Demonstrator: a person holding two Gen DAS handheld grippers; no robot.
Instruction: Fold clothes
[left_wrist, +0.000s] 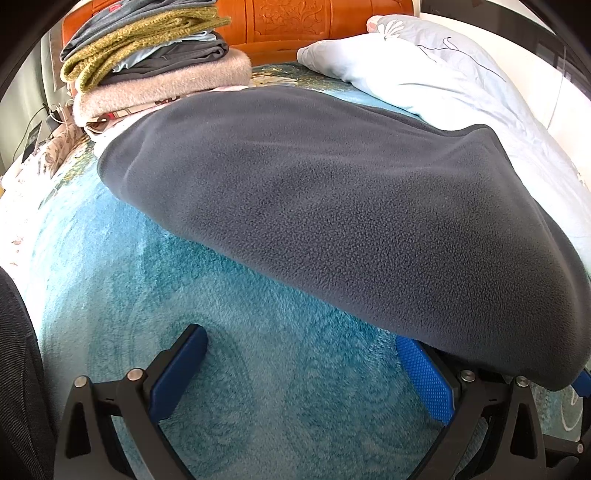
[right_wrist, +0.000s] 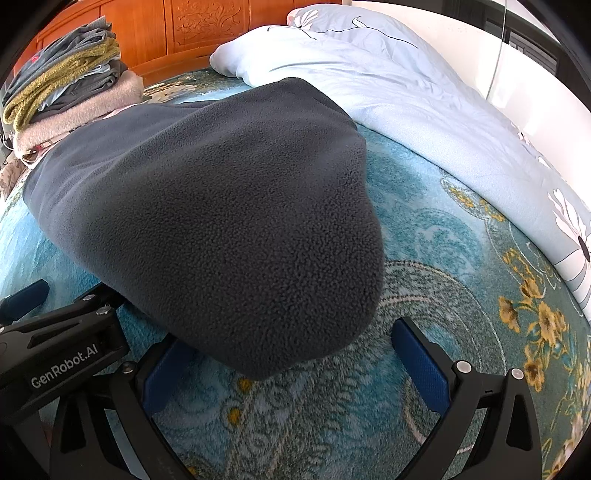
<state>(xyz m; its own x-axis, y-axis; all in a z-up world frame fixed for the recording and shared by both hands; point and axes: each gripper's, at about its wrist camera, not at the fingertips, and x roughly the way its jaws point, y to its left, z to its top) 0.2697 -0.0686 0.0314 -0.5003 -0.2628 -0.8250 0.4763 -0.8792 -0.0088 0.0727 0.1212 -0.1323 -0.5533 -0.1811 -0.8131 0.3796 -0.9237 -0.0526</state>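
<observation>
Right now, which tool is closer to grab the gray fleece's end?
Probably the right tool: the gray fleece ends between its open fingers. The left tool meets only one edge.

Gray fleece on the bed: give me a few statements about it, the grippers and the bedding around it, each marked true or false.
1. The gray fleece lies on a teal patterned blanket. True.
2. The left gripper is clamped shut on the fleece. False: its jaws are wide open, and the fleece only drapes over one finger.
3. The right gripper is open, with the near fleece edge lying between its fingers. True.
4. A pile of folded clothes sits by the wooden headboard. True.
5. The light blue duvet covers the fleece. False: it lies beside the fleece, at its far side.
</observation>
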